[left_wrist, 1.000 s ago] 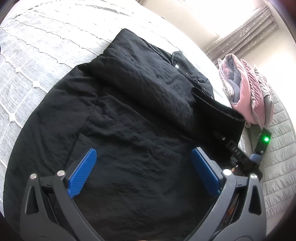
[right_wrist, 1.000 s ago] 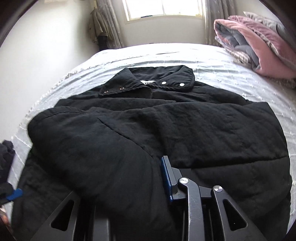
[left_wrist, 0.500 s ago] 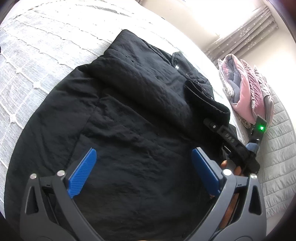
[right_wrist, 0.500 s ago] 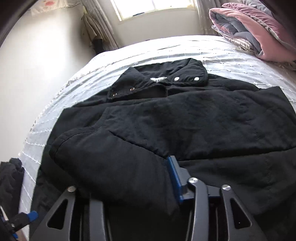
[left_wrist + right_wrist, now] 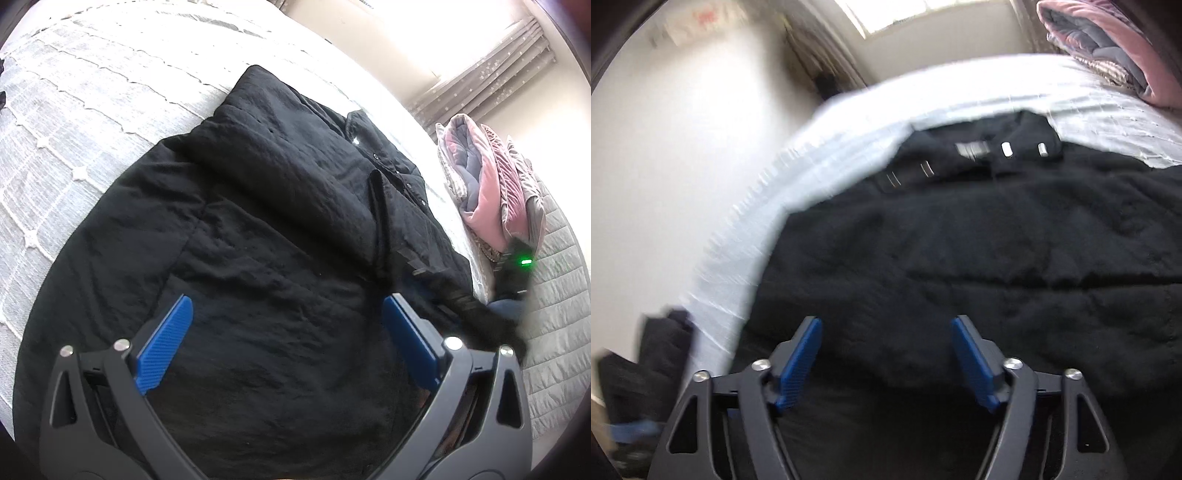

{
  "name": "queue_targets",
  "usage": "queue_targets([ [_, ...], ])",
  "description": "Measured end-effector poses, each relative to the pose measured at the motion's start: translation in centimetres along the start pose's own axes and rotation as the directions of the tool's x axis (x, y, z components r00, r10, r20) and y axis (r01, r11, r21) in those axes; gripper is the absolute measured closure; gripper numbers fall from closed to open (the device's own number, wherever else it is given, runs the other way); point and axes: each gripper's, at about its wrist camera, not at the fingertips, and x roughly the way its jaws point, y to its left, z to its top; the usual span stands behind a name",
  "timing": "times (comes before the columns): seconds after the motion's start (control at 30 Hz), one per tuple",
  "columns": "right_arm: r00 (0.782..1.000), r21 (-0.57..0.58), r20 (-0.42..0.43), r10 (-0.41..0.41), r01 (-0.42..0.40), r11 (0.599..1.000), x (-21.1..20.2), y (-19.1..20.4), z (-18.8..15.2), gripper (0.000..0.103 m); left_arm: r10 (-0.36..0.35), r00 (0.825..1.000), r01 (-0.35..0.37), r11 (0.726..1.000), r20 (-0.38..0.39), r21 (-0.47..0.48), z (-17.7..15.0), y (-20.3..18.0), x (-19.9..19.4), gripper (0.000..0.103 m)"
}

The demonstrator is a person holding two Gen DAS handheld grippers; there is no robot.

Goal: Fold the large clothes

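Observation:
A large black padded jacket (image 5: pixel 258 236) lies spread on the bed, its snap-button collar (image 5: pixel 388 166) at the far end. One sleeve is folded across its front (image 5: pixel 960 240). My left gripper (image 5: pixel 288 332) hangs open just above the jacket's lower part, nothing between its blue pads. In the blurred right wrist view my right gripper (image 5: pixel 886 343) has its jaws opening over the jacket, and no fabric is between them. The right gripper's black body with a green light (image 5: pixel 524 263) shows at the jacket's right edge in the left wrist view.
The bed has a pale grey quilted cover (image 5: pixel 74 122). A folded pink and grey blanket (image 5: pixel 491 199) lies by the head of the bed near the curtains. A white wall (image 5: pixel 665 166) runs along the bed's left side, with dark cloth (image 5: pixel 646 354) low beside it.
My right gripper let go of the folded sleeve, opened, and swung away sideways. The sleeve now lies flat across the jacket. My left gripper stayed still.

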Motion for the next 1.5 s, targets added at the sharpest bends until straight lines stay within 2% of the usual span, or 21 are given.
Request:
queue_targets([
  [0.03, 0.999, -0.012, -0.04, -0.027, 0.027, 1.0, 1.2, 0.1, -0.3, 0.045, 0.0, 1.0, 0.0, 1.0, -0.001, -0.001, 0.0, 0.0, 0.0, 0.001],
  [0.13, 0.995, -0.094, -0.013, -0.101, 0.099, 0.991, 2.4, 1.4, -0.8, 0.045, 0.003, 1.0, -0.003, 1.0, -0.003, -0.004, 0.1, 0.2, 0.1, 0.001],
  [0.23, 0.978, -0.187, -0.016, -0.209, 0.202, 0.961, 3.4, 3.7, -0.4, 0.046, 0.0, 1.0, 0.0, 1.0, -0.003, -0.017, 0.2, 0.4, 0.1, 0.001],
  [0.33, 0.988, -0.184, 0.002, -0.154, 0.152, 0.971, 3.2, 5.1, 0.5, 0.046, -0.003, 1.0, 0.003, 1.0, 0.0, -0.024, 0.3, 0.7, -0.1, 0.001],
  [0.4, 0.983, -0.162, 0.004, -0.185, 0.184, 0.97, 4.0, 5.2, 1.1, 0.047, -0.004, 1.0, 0.004, 1.0, -0.001, -0.026, 0.2, 0.7, -0.1, 0.001],
  [0.43, 0.97, -0.16, -0.001, -0.244, 0.241, 0.957, 4.7, 5.0, 1.3, 0.052, -0.007, 1.0, 0.007, 1.0, -0.004, -0.027, 0.2, 0.8, 0.0, 0.001],
  [0.5, 0.943, -0.168, -0.01, -0.333, 0.326, 0.93, 5.9, 4.5, 1.6, 0.081, -0.011, 1.0, 0.011, 0.999, -0.005, -0.03, 0.3, 0.8, 0.0, 0.001],
  [0.53, 0.948, -0.159, -0.011, -0.318, 0.313, 0.936, 6.1, 4.3, 1.7, 0.089, -0.012, 1.0, 0.012, 0.999, -0.004, -0.032, 0.3, 0.8, -0.1, 0.001],
  [0.6, 0.958, -0.119, 0.004, -0.286, 0.284, 0.951, 5.5, 4.0, 2.0, 0.095, -0.018, 1.0, 0.018, 0.999, 0.0, -0.034, 0.4, 0.8, -0.2, 0.001],
  [0.73, 0.965, -0.018, 0.188, -0.183, 0.189, 0.982, 1.8, 4.3, 2.8, 0.095, -0.025, 1.0, 0.025, 0.999, 0.003, -0.037, 0.4, 0.9, -0.3, 0.001],
  [0.83, 0.96, 0.04, 0.221, -0.171, 0.166, 0.985, 2.0, 3.6, 3.0, 0.095, -0.024, 1.0, 0.024, 0.999, 0.002, -0.044, 0.4, 1.1, -0.4, 0.001],
  [0.97, 0.982, 0.055, 0.041, -0.184, 0.182, 0.982, 6.8, 2.6, 2.6, 0.087, -0.028, 1.0, 0.028, 0.999, 0.001, -0.043, 0.4, 1.1, -0.4, 0.001],
  [1.03, 0.981, 0.025, 0.063, -0.182, 0.181, 0.983, 6.6, 2.9, 2.4, 0.083, -0.03, 1.0, 0.03, 0.999, -0.001, -0.043, 0.4, 1.1, -0.4, 0.001],
  [1.13, 0.998, 0.048, 0.029, -0.055, 0.053, 0.997, 4.2, 2.8, 2.7, 0.079, -0.031, 1.0, 0.031, 0.999, -0.005, -0.039, 0.3, 1.1, -0.3, 0.001],
  [1.2, 0.998, 0.02, 0.045, -0.047, 0.046, 0.999, 1.7, 2.8, 2.7, 0.077, -0.032, 0.999, 0.032, 0.999, -0.006, -0.029, 0.3, 0.9, -0.3, 0.001],
  [1.23, 0.996, -0.006, 0.062, -0.059, 0.059, 0.998, 0.2, 2.5, 2.7, 0.075, -0.032, 0.999, 0.032, 0.999, -0.006, -0.025, 0.3, 0.8, -0.3, 0.001],
  [1.27, 0.994, -0.025, 0.08, -0.075, 0.077, 0.997, -1.2, 2.0, 2.6, 0.062, -0.031, 1.0, 0.031, 0.999, -0.006, -0.024, 0.2, 0.7, -0.3, 0.001],
  [1.3, 0.99, -0.034, 0.099, -0.097, 0.101, 0.994, -2.4, 1.1, 2.5, 0.041, -0.028, 1.0, 0.028, 0.999, -0.006, -0.025, 0.2, 0.8, -0.2, 0.001],
  [1.33, 0.981, -0.022, 0.128, -0.143, 0.147, 0.989, -4.0, -0.5, 2.5, 0.034, -0.024, 1.0, 0.024, 0.999, -0.007, -0.029, 0.2, 0.8, -0.2, 0.001],
  [1.4, 0.965, 0.059, 0.146, -0.22, 0.213, 0.975, -5.7, -5.1, 2.7, 0.032, -0.021, 1.0, 0.021, 0.999, -0.009, -0.035, 0.2, 0.9, -0.1, 0.001],
  [1.5, 0.934, 0.228, 0.109, -0.34, 0.31, 0.923, -7.5, -12.2, 1.6, 0.032, -0.018, 1.0, 0.018, 0.999, -0.01, -0.033, 0.2, 0.8, 0.0, 0.001],
])
